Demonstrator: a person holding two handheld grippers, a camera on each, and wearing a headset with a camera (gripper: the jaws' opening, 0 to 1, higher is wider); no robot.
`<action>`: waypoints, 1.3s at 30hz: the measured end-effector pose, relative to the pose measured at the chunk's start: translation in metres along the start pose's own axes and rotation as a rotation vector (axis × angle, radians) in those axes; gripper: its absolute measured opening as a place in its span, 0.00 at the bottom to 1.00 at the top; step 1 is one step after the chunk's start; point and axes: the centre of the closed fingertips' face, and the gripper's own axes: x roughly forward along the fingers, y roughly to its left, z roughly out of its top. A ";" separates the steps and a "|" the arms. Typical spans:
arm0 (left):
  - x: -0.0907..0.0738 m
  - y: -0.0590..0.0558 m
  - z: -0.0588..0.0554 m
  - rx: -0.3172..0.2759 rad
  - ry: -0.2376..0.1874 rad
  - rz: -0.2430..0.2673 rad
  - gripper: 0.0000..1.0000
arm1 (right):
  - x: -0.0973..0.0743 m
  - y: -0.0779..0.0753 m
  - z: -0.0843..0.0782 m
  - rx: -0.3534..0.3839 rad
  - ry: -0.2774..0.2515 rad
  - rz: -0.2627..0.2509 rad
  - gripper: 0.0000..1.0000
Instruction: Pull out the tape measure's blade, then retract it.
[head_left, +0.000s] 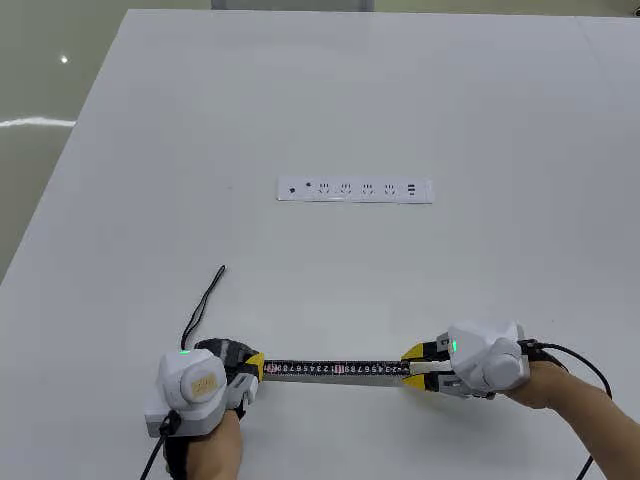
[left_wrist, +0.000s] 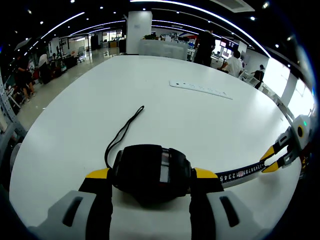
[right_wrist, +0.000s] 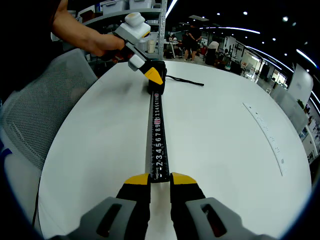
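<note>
Clamps the tape measure's case (left_wrist: 151, 165) between the jaws of the left gripper (left_wrist: 151, 175); pinches the end of the blade (right_wrist: 158, 135) in the right gripper (right_wrist: 160, 179), case well ahead. Seems done with pulling out; leaves the retracting.

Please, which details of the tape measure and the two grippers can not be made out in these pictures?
End hook of the blade: right gripper view, hidden between the tips of the right gripper.
Sides of the tape measure case: left gripper view, covered by the left gripper clamped on it.
Where the black cord joins the case: same view, hidden behind the case.
Blade numbers near the case: right gripper view, too small.
</note>
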 end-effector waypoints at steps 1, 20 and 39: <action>-0.002 -0.001 0.001 0.001 0.000 -0.001 0.58 | 0.000 0.000 0.000 -0.001 0.000 0.000 0.14; -0.005 0.000 0.003 -0.011 0.010 -0.014 0.57 | -0.001 0.001 0.006 -0.007 -0.004 -0.001 0.14; -0.004 0.002 0.003 -0.031 0.016 -0.029 0.57 | 0.006 0.000 0.013 -0.015 -0.021 0.002 0.14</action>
